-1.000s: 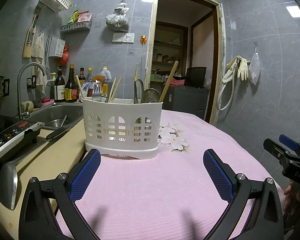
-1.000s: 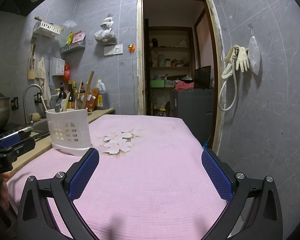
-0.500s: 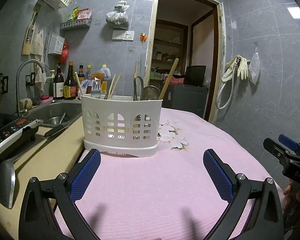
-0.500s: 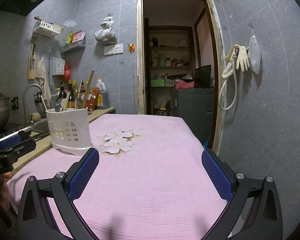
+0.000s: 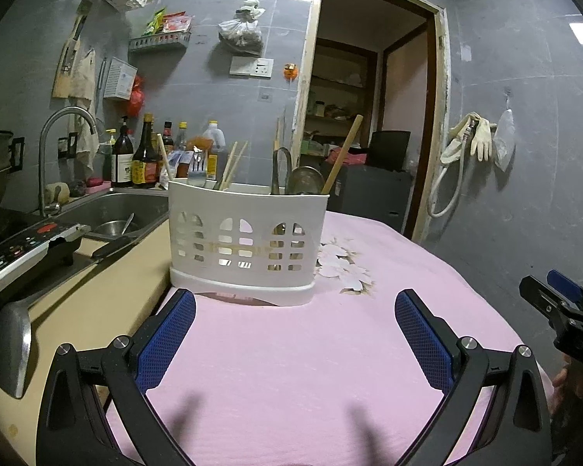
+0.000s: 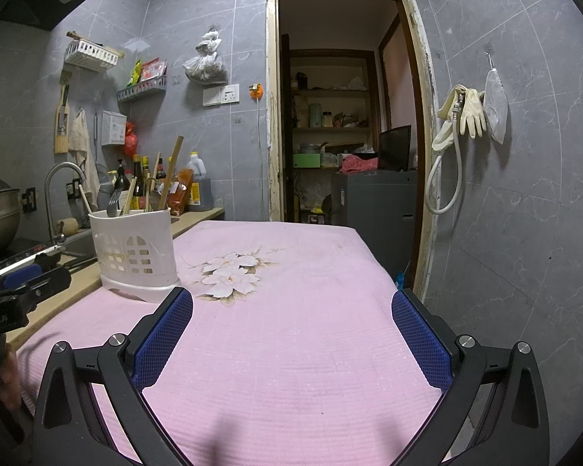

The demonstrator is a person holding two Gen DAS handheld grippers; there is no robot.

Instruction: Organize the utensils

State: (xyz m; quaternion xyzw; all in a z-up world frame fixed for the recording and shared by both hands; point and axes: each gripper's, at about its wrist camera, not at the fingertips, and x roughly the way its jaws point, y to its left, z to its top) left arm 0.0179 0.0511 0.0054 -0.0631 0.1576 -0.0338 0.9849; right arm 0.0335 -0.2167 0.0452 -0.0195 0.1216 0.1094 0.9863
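A: Start from the white utensil caddy [image 5: 246, 242]. What lies left of it?

B: A ladle [image 5: 9, 343] lies on the beige counter [image 5: 97, 303], far to the caddy's left. A little nearer is the induction cooker [image 5: 23, 248], and behind that the sink [image 5: 112, 209] with its faucet [image 5: 56, 147].

A: And the caddy itself?

B: It stands upright on the pink tablecloth [image 5: 291, 369], at the cloth's left edge, touching the counter side. Going left to right inside it: a fork [image 5: 197, 169], chopsticks [image 5: 231, 167], a metal spoon [image 5: 305, 180] and a wooden handle [image 5: 344, 151] leaning rightward.

A: The left gripper [image 5: 293, 336]?

B: In front of the caddy, low over the cloth, its blue pads spread wide apart with nothing between them.

A: To the caddy's right?

B: A printed flower [image 6: 229, 272] on the cloth, just beside its base. Farther right, the right gripper [image 6: 291, 334] hovers over bare cloth, its pads likewise held wide apart and empty. Well beyond the caddy is the doorway [image 6: 346, 108], then rubber gloves [image 6: 468, 110] hanging on the wall.
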